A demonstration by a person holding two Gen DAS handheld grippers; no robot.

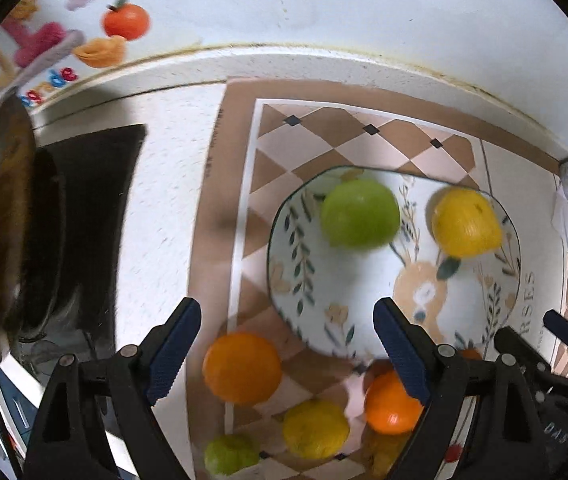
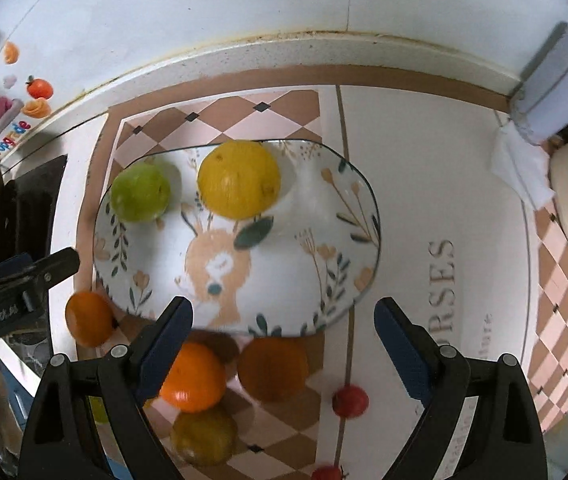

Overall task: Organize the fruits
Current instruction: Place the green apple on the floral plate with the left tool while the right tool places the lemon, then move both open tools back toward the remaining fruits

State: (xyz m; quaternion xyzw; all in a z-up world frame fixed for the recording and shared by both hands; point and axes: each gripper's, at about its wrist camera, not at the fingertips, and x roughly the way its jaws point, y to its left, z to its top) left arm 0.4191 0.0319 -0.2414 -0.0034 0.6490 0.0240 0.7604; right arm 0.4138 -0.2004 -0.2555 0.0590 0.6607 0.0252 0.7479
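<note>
Nearest the left tool (image 1: 286,344), loose fruit lies on the checked mat (image 1: 308,132) that covers the bench: an orange (image 1: 242,368) just below its spread jaws, a yellow lemon (image 1: 316,428) and a small green lime (image 1: 230,454) lower down, and a second orange (image 1: 392,404) partly behind the right-hand finger. The jaws stand wide apart with nothing between the pads, so this tool carries nothing. It points down at the mat, which suits a drop onto one of these waiting pieces.

The right tool (image 2: 284,344) is likewise spread and empty. Under it sit an orange (image 2: 192,376), a darker, shaded orange (image 2: 272,368) just beside it, a dull yellow-green fruit (image 2: 204,434) below them, and two small red fruits (image 2: 350,400) off to the side. Another orange (image 2: 88,318) lies at the plate's near left edge, close to the other tool, whose finger shows at the left of this view.

Beyond the loose fruit is the patterned plate (image 2: 324,240), which seems to be the collecting place: a green apple (image 2: 140,192) and a large lemon (image 2: 238,178) already rest on its far side, near each other but apart. That leaves the near half bare, so later pieces can be set down without knocking these two.

Farther left, a dark pan (image 1: 0,216) sits on a black stove top, well apart from the fruit. The white wall (image 1: 324,8) closes the back.

I judge the task to be early on: two pieces plated, most still on the mat.
</note>
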